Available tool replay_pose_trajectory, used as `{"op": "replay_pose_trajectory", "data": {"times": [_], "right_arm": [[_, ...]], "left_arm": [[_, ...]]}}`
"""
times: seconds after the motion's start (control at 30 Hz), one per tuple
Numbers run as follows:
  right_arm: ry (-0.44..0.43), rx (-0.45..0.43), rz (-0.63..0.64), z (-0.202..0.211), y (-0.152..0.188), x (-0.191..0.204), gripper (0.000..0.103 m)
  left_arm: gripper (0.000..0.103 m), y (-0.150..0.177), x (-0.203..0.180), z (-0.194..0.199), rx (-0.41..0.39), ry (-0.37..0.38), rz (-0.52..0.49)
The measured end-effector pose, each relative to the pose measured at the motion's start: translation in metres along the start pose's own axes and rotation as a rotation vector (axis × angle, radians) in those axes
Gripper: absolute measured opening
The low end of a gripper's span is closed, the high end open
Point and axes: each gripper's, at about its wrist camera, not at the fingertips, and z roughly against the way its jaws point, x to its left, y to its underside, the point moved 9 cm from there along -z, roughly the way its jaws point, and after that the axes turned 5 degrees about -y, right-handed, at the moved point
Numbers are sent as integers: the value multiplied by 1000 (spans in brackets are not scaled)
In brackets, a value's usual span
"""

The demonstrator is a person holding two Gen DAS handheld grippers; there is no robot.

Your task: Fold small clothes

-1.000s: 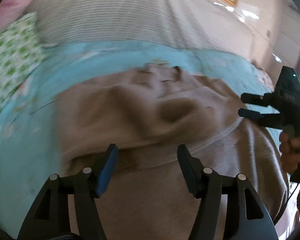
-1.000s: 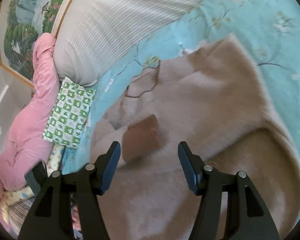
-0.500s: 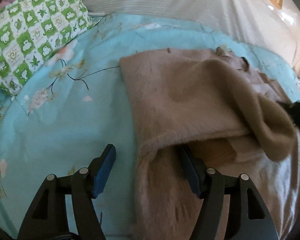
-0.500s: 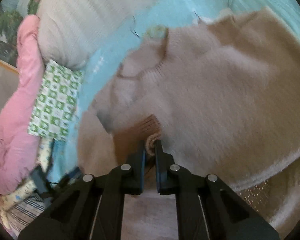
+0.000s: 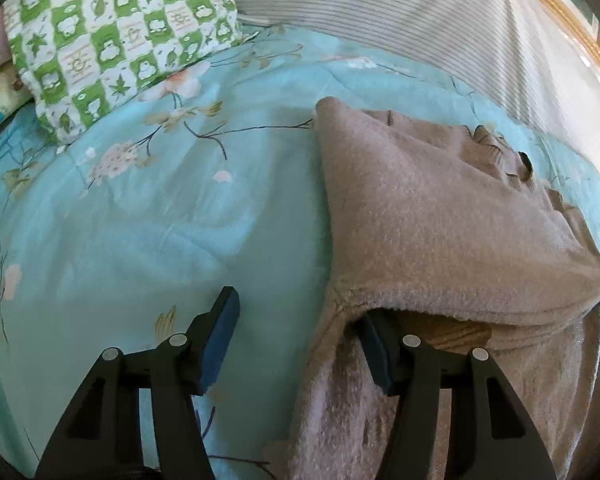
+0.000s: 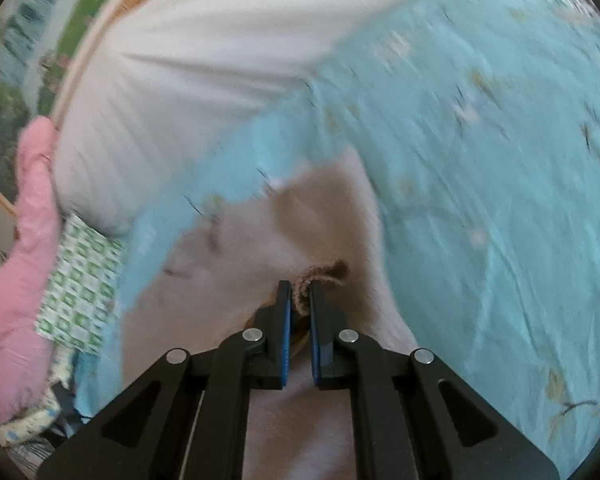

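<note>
A beige fuzzy sweater (image 5: 440, 216) lies on the turquoise floral bedspread (image 5: 140, 232). One side of it is folded over and stretched to the right. My left gripper (image 5: 300, 332) is open at the sweater's left edge; its right finger sits under the lifted fold, its left finger over bare bedspread. In the blurred right wrist view my right gripper (image 6: 299, 300) is shut on a ribbed edge of the sweater (image 6: 316, 276) and holds it up above the rest of the sweater (image 6: 236, 256).
A green and white checked pillow (image 5: 116, 36) lies at the far left of the bed. A striped grey-white cushion (image 5: 400, 12) runs along the back. A pink quilt (image 6: 16, 280) is piled beside the pillow. A framed picture (image 6: 28, 52) hangs behind.
My right gripper closed on the sweater's ribbed edge and has pulled it across to the right. My left gripper moved to the sweater's left edge and stays open.
</note>
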Motion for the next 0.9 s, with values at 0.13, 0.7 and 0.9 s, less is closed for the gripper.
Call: {"op": "replay_pose_trajectory", "data": {"times": [0.13, 0.7, 0.9], "right_arm": [[2, -6, 24, 0, 1, -1, 9], [81, -10, 47, 18, 8, -9, 13], [64, 5, 87, 41, 15, 8, 14]], "left_arm": [[58, 0, 4, 1, 12, 27, 34], [58, 15, 5, 20, 66, 100, -7], [71, 5, -1, 42, 65, 286, 36]]}}
